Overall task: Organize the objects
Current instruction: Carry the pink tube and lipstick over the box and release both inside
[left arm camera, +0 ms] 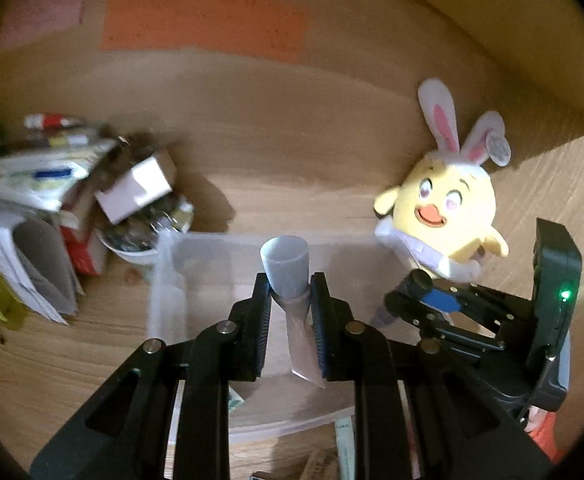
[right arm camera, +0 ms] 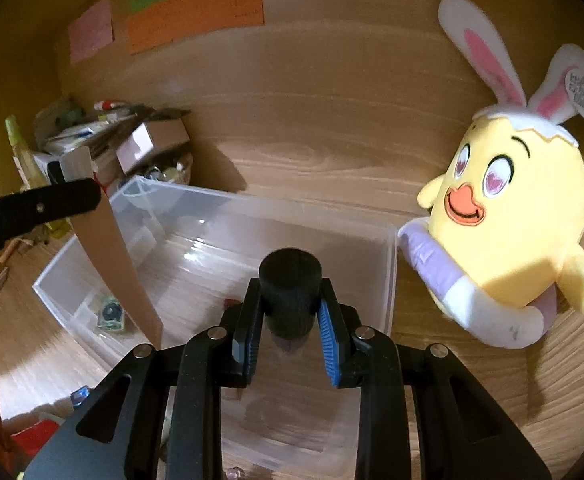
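Note:
My left gripper (left arm camera: 290, 282) is shut on a long tapered item (left arm camera: 285, 260) with a pale grey cup-shaped top and a pinkish-brown tail hanging below the pads. The right wrist view shows that same brown tapered item (right arm camera: 116, 264) hanging over the left part of the clear plastic bin (right arm camera: 389, 280). Over the bin's middle, my right gripper (right arm camera: 290, 286) is shut on a black-capped cylinder (right arm camera: 290, 272). In the left wrist view the right gripper (left arm camera: 423, 292) sits at the right, below the plush. A small greenish item (right arm camera: 110, 314) lies inside the bin.
A yellow chick plush with bunny ears (right arm camera: 511, 220) leans on the wooden wall right of the bin (left arm camera: 164, 280). Stacked books, boxes and a white bowl (left arm camera: 132, 256) crowd the left. Orange, green and pink papers (right arm camera: 196, 12) are stuck on the back wall.

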Tool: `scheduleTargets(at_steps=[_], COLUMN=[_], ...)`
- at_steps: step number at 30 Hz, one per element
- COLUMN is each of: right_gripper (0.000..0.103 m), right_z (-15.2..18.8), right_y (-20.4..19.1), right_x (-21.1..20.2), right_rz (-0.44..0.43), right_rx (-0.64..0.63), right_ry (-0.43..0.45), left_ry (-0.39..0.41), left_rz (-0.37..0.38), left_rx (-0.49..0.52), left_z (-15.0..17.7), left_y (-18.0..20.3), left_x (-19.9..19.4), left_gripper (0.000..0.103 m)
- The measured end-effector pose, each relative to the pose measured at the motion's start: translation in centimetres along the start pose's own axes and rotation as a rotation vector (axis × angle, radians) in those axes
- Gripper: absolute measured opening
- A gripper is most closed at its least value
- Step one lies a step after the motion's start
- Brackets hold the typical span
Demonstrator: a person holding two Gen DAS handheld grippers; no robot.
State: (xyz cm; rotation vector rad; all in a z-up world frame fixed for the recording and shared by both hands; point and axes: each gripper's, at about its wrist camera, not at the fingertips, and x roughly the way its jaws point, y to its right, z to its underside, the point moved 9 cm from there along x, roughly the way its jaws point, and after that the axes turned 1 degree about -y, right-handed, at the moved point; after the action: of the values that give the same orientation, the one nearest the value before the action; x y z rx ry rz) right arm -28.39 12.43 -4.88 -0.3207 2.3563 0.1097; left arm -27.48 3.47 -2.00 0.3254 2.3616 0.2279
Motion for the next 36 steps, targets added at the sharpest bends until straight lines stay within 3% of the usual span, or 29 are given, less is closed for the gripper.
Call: scheduleTargets(at_steps=[6,15,24,26,30,33,36], right_gripper=[0.024,0.024,0.025,0.027,0.046,0.057,0.066], right_z=[0.4,0.9,1.2,1.3,1.2,0.8,0.3], right_y=[-0.5,-0.9,-1.8,-1.9,-2.0,-2.1,-2.2], right_x=[0.9,1.4,1.4,1.5,1.3,0.6,-0.1], right_rz=[0.013,0.043,0.041,0.031,0.034,0.035,0.035], right_rx=[-0.025,-0.062,-0.096,-0.097,-0.103,-0.104,-0.104], right_ry=[-0.021,-0.028,-0.026,-0.035,-0.024,0.003,0.028], left_ry=[-0.066,-0.097,-0.082,-0.072,-0.061,-0.047,-0.029], left_rz=[0.022,-0.065,-0.1,-0.103,-0.108,-0.118,-0.127], left_rx=[-0.016,-0.016,-0.002,0.008,0.023,0.022,0.023], left_z=[1.0,2.0,2.2,2.1,2.0,1.9,1.8], left_y=[-0.2,-2.1,-2.4,-2.2,-1.8,-1.9,-2.0], left_x=[1.9,3.2,2.6,2.2,1.6,1.0,0.2], left_gripper=[0.02,0.022,0.058,0.061,0.063,0.076,0.076])
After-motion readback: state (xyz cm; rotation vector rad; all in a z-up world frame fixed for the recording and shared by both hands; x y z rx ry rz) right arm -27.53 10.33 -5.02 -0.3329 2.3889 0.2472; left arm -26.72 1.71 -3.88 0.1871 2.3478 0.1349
